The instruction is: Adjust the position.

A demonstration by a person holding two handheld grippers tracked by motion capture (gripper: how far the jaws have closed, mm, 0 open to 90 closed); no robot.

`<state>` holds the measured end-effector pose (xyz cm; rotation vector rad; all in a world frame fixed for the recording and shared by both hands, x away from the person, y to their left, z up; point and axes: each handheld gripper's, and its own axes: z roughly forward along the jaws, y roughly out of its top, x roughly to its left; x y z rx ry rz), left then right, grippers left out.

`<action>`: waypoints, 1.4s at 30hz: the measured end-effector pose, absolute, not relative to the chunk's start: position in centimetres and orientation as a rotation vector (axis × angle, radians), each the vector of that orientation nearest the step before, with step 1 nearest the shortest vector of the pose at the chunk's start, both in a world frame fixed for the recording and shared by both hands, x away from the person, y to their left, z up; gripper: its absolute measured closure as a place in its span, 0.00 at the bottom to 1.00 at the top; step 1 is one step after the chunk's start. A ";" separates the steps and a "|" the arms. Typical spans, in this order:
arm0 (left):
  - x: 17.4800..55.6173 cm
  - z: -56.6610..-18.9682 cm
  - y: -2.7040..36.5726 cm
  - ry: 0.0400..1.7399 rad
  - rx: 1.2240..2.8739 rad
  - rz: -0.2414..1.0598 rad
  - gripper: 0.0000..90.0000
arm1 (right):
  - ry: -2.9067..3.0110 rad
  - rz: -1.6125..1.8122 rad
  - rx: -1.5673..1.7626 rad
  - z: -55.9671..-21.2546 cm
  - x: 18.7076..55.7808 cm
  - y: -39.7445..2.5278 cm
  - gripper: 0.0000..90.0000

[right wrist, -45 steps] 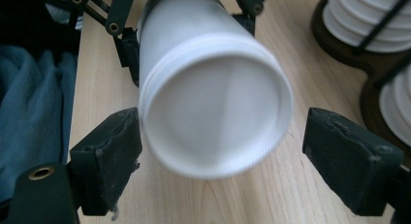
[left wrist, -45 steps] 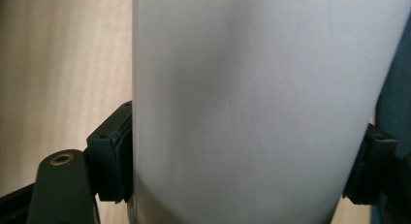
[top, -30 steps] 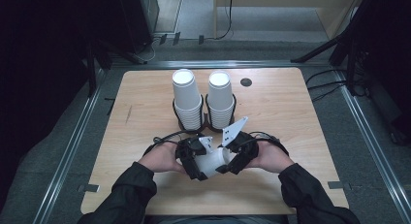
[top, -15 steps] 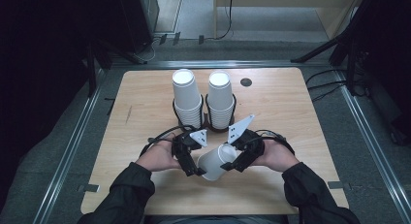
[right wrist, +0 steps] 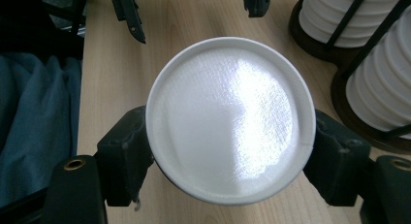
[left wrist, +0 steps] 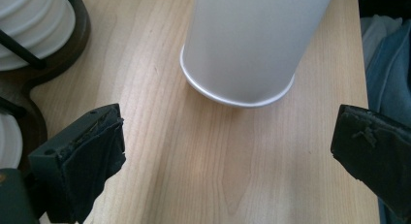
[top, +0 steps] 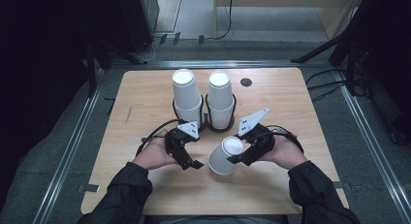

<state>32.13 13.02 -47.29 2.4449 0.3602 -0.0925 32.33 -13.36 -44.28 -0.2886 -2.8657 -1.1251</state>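
- Standing mouth-down on the table (top: 145,112) near its front edge, a white paper cup (top: 224,156) sits between the two grippers; its flat base faces up and tilts slightly toward the right hand.
- Cup surface: plain white, rolled rim at the bottom touching the wood in the left gripper view (left wrist: 242,44); base disc shows a fine weave texture and a bright glare patch in the right gripper view (right wrist: 228,120).
- Right gripper (top: 240,156): jaws clamped on the cup's sides just below the base, one pad on each flank.
- Left gripper (top: 191,162): jaws spread wide, nothing between them, just beside the cup but apart from it.
- Behind the cup, two tall stacks (top: 203,100) of white cups stand side by side in a dark wire holder (top: 206,120); nothing lies between cup and stacks.
- Small dark hole (top: 246,82) in the table, far right of the stacks.
- Versus 0.5 s ago: left gripper was against the cup, now drawn off to the left and released; cup shifted a little right with the right gripper; stacks unchanged.
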 end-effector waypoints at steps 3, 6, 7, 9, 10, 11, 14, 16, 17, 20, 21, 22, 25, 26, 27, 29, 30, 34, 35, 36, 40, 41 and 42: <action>32.0 -47.2 12.9 0.354 2.438 -0.077 0.00 | -2.860 -1.136 -0.298 -44.2 32.4 -13.5 0.29; 32.0 -47.2 13.1 0.361 2.398 -0.083 0.00 | -2.836 -1.190 -0.322 -43.9 32.5 -13.7 0.29; 32.0 -47.2 13.2 0.371 2.376 -0.085 0.00 | -2.828 -1.202 -0.326 -43.8 32.6 -13.8 0.29; 32.0 -47.1 13.3 0.376 2.338 -0.081 0.00 | -2.815 -1.243 -0.347 -43.5 32.7 -14.0 0.29; 31.9 -47.1 13.4 0.381 2.326 -0.060 0.00 | -2.797 -1.262 -0.360 -43.4 32.8 -14.2 0.29; 31.9 -47.1 13.3 0.396 2.312 -0.046 0.00 | -2.784 -1.295 -0.377 -43.2 32.8 -14.3 0.29; 31.9 -47.0 13.4 0.414 2.247 -0.050 0.00 | -2.724 -1.379 -0.422 -42.6 33.1 -14.9 0.29; 32.0 -47.1 13.4 0.417 2.227 -0.045 0.00 | -2.679 -1.441 -0.439 -42.2 33.2 -15.2 0.29; 32.0 -47.1 13.3 0.411 2.221 -0.035 0.00 | -2.666 -1.456 -0.443 -42.1 33.2 -15.3 0.29; 31.8 -47.2 13.0 0.407 2.190 -0.016 0.00 | -2.631 -1.512 -0.476 -41.7 33.2 -15.5 0.29; 31.8 -47.3 12.8 0.417 2.178 -0.030 0.00 | -2.617 -1.524 -0.473 -41.6 33.3 -15.5 0.29; 31.8 -47.4 12.7 0.416 2.174 -0.043 0.00 | -2.601 -1.546 -0.475 -41.5 33.2 -15.5 0.29; 31.8 -47.8 12.2 0.413 2.177 -0.043 0.00 | -2.580 -1.573 -0.472 -41.2 33.1 -15.3 0.29; 31.7 -47.9 12.0 0.409 2.172 -0.047 0.00 | -2.575 -1.578 -0.467 -41.1 33.0 -15.2 0.29; 31.6 -47.9 11.9 0.406 2.157 -0.040 0.00 | -2.574 -1.592 -0.467 -41.0 33.0 -15.1 0.29; 31.5 -47.7 11.8 0.401 2.116 -0.043 0.00 | -2.544 -1.607 -0.459 -41.0 33.0 -14.9 0.29; 31.5 -47.6 11.8 0.394 2.105 -0.036 0.00 | -2.531 -1.604 -0.457 -41.1 33.0 -14.8 0.29; 31.1 -47.2 12.2 0.392 2.025 -0.024 0.07 | -2.464 -1.654 -0.449 -41.3 33.0 -14.4 0.29; 31.1 -47.2 12.3 0.395 2.018 -0.024 0.09 | -2.457 -1.659 -0.450 -41.3 33.0 -14.4 0.30; 31.1 -47.1 12.5 0.391 2.015 -0.016 0.10 | -2.457 -1.659 -0.451 -41.3 33.0 -14.4 0.30; 31.2 -46.8 12.7 0.385 2.047 -0.027 0.16 | -2.450 -1.662 -0.446 -41.4 33.0 -14.6 0.30; 31.3 -46.7 12.7 0.386 2.052 -0.034 0.18 | -2.458 -1.650 -0.442 -41.4 33.1 -14.6 0.30; 31.3 -46.7 12.7 0.385 2.060 -0.041 0.18 | -2.458 -1.642 -0.447 -41.5 33.1 -14.6 0.30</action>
